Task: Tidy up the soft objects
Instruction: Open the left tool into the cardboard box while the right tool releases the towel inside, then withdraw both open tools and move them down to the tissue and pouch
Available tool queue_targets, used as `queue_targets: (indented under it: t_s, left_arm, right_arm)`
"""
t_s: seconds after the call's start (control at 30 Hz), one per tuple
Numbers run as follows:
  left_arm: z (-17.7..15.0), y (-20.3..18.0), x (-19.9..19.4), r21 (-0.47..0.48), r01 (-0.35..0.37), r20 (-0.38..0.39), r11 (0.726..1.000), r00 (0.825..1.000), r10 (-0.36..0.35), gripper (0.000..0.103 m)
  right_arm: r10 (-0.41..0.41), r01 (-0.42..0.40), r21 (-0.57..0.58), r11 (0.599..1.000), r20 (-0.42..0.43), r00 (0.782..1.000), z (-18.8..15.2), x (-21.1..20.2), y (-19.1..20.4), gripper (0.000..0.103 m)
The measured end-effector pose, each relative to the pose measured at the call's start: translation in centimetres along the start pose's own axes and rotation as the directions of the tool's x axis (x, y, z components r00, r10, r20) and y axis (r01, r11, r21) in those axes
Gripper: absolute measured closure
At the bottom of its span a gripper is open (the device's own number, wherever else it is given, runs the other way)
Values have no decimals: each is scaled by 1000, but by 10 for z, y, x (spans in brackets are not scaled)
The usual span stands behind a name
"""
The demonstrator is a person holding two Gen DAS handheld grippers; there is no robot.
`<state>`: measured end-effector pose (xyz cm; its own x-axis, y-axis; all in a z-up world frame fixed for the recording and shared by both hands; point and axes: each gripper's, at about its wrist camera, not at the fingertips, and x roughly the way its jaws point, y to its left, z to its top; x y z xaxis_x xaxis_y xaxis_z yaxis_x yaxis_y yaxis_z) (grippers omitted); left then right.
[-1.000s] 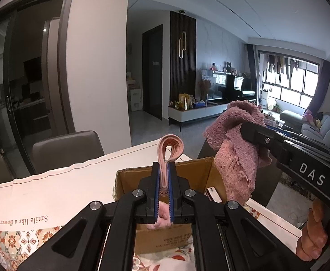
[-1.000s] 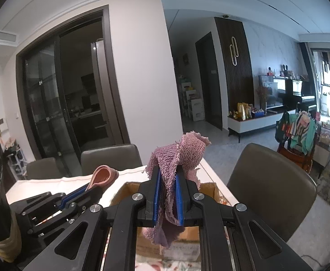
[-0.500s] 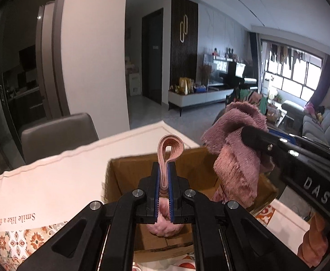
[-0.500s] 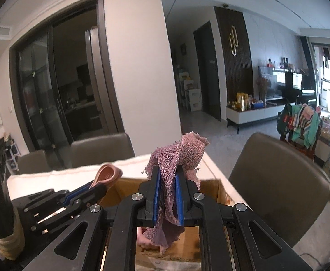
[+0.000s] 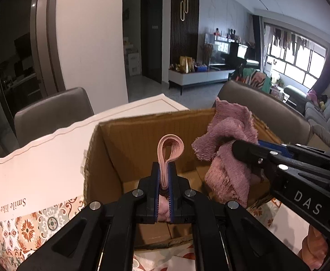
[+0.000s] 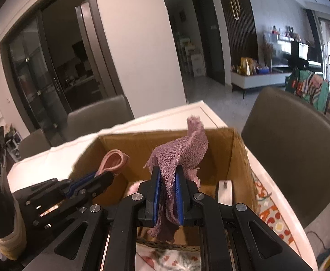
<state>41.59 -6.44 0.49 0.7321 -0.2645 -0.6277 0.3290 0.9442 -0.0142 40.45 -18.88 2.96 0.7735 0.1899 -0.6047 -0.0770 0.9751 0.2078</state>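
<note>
My left gripper is shut on a folded pink cloth, whose loop sticks up above the fingers. It also shows in the right wrist view. My right gripper is shut on a fuzzy mauve towel, also seen in the left wrist view. Both grippers hold their cloths over the open cardboard box, inside its rim. Something pink lies low in the box, mostly hidden.
The box stands on a table with a white and floral-patterned cloth. Grey-brown chairs stand behind the table and to its right. The right table edge lies close to the box.
Both grippers have moved forward and down, from above the box to within its opening. Each still holds its cloth.
</note>
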Motion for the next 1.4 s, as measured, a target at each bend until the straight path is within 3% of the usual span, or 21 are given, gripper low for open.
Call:
queue_targets:
  t_s: [0.23,0.3,0.4,0.47,0.8,1.1,1.4]
  left_arm:
    - [-6,-4,0,12,-8,-20,1000,1000,8,93]
    - [-6,-2,0,7,-13,-19,1000,1000,13,89]
    - [-2,-3,-2,3,-2,-19,1000,1000,2,81]
    - [-1,-3,-4,4,-7,-13,1000,1000,7,78]
    - [-7,-12,-43,9,-14,34,1000,999,14,57]
    - [-16,-20,-92,7,-21,74,1000,997,21,54]
    - [-30,-36,-132,6,-26,102,1000,994,25,53]
  right_arm:
    - [35,-34,9,999,-95,995,-12,9,-3,89]
    - [14,-13,8,1000,-86,996,-13,6,-3,88]
    - [-24,24,-7,1000,-61,998,-10,1,-2,72]
    - [-47,46,-6,999,-41,998,-8,-4,0,54]
    - [-129,130,-13,991,30,991,-4,-39,2,54]
    - [-151,156,-52,986,90,984,-16,-86,16,50]
    - [-123,129,-42,991,126,984,-33,-128,21,49]
